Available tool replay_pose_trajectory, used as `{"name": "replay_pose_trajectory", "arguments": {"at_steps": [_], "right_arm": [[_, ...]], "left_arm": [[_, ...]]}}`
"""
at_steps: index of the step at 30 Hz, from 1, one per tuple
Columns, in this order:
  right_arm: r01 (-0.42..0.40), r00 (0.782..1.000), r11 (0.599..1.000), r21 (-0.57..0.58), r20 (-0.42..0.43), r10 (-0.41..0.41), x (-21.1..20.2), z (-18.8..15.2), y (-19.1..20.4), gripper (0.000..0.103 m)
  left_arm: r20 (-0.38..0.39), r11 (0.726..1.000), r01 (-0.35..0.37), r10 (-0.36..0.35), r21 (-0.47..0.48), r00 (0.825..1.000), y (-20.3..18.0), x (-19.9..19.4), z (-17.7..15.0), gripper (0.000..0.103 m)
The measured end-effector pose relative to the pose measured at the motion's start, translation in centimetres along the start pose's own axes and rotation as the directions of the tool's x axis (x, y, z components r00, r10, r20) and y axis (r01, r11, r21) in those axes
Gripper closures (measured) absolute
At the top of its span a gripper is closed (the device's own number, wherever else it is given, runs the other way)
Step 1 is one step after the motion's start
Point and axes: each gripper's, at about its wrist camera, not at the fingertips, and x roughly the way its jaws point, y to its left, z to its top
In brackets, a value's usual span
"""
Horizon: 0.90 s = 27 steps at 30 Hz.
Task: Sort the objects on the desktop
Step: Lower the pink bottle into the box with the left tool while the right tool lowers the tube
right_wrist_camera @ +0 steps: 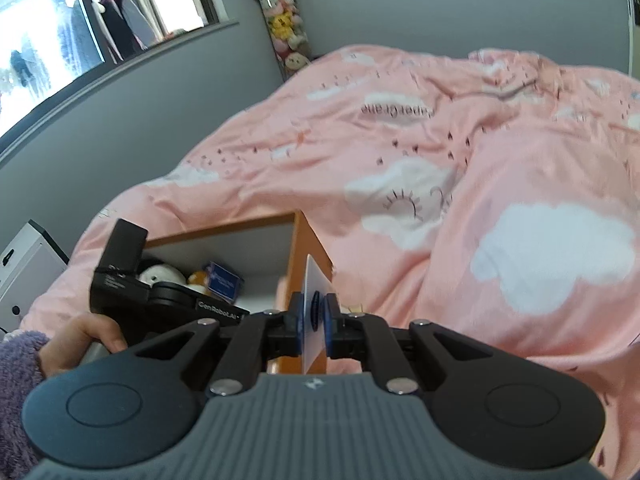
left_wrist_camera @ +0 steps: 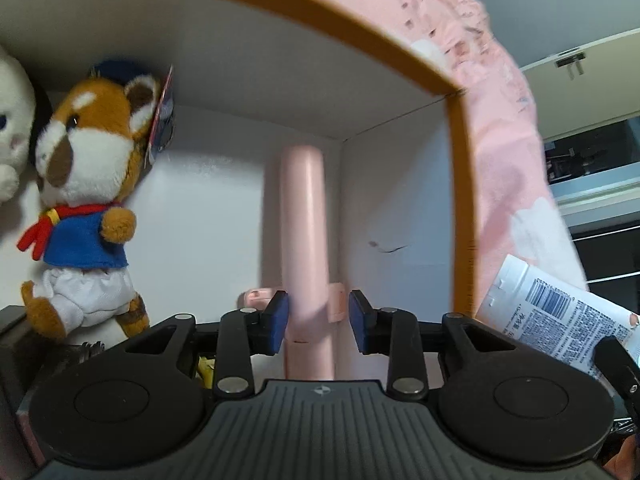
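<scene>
The left gripper (left_wrist_camera: 318,322) reaches into an orange-edged box (left_wrist_camera: 460,200) with white inner walls, which lies on a bed under a pink quilt (right_wrist_camera: 460,168) printed with white clouds. Its jaws stand apart around a pale pink cylinder (left_wrist_camera: 304,240) that rests upright against the far corner of the box; the left blue pad sits right at the cylinder's side, while the right pad is clear of it with a gap between. To the left inside the box sits a brown and white plush toy (left_wrist_camera: 86,200) in a blue top, red scarf and white shorts, with a paper tag by its ear, and a white plush toy (left_wrist_camera: 12,128) shows at the far left edge. The right gripper (right_wrist_camera: 314,320) hangs just outside the box's right wall, its jaws clamped on a flat white sachet (right_wrist_camera: 314,284) printed with small text and a barcode, held edge-on above the quilt. From that side a hand (right_wrist_camera: 84,340) in a fuzzy purple sleeve (right_wrist_camera: 16,384) grips the left tool's handle, and a window (right_wrist_camera: 80,32) and grey wall lie beyond the bed
</scene>
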Motion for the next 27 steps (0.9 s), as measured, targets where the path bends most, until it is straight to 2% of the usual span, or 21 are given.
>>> {"name": "replay_pose_trajectory", "arguments": {"at_steps": [4,8,12,15,19,23,27], "right_arm": [[-0.062,0.998,0.998,-0.02,0.006,0.062,-1.9,0.9,1.5,0.093],[-0.1,0.993,0.993,-0.068,-0.064,0.095,-2.0,1.5,3.8,0.093],[-0.045,0.99,0.982,-0.182,-0.139,0.02,-0.5,1.1,6.5,0.093],[-0.033,0.978,0.974,-0.224,-0.209,-0.015,1.0,0.6,7.7,0.093],[0.005,0.952,0.966,-0.26,-0.295,-0.084,2.9,0.1,8.8,0.093],[0.073,0.931,0.946,-0.315,-0.32,-0.178,4.5,-0.3,10.0,0.093],[0.126,0.906,0.924,-0.361,-0.338,-0.256,6.4,-1.1,10.7,0.093]], "left_arm": [[0.065,0.999,0.026,-0.029,0.047,0.997,-0.9,-3.0,-0.6,0.066],[0.182,0.99,-0.039,0.014,0.136,0.983,-1.4,-7.2,-2.4,0.066],[0.288,0.974,-0.129,0.071,0.186,0.955,-2.1,-10.0,-4.0,0.065],[0.332,0.967,-0.162,0.09,0.195,0.939,-2.1,-10.8,-5.1,0.065],[0.365,0.964,-0.183,0.103,0.194,0.925,-1.7,-10.9,-6.0,0.064],[0.39,0.965,-0.202,0.124,0.167,0.913,0.1,-11.7,-6.9,0.064],[0.397,0.963,-0.218,0.14,0.161,0.907,1.2,-11.7,-7.5,0.063]]}}
